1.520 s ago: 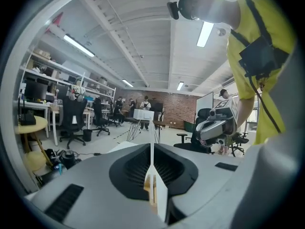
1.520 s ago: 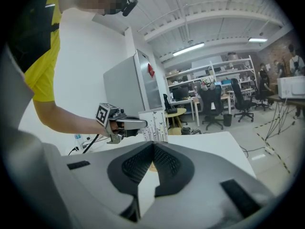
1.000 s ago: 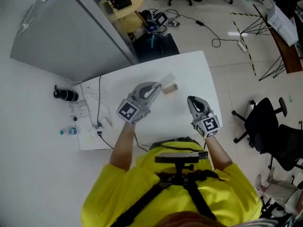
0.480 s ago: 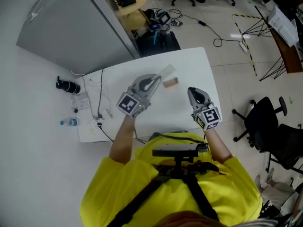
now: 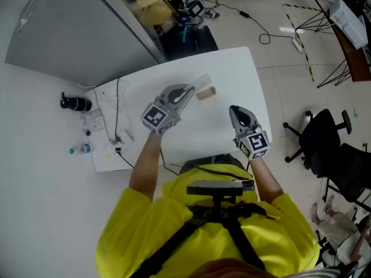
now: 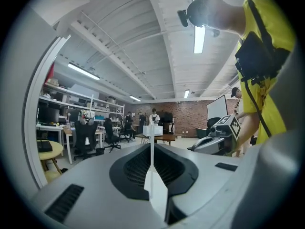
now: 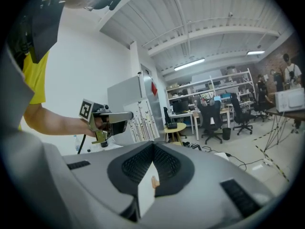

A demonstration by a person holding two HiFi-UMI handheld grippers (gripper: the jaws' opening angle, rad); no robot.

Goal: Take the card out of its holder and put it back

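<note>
The left claw [image 6: 152, 182] is clenching the thin card [image 6: 151, 144] by one edge, probably risking it twisting and missing the holder [image 5: 207, 92] just ahead of its tips.

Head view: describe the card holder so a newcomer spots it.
On the white table in front of the person, look just past the tips of the left gripper. The card holder is the small tan block there, the only brown thing on the white top, with a pale card beside it.
</note>
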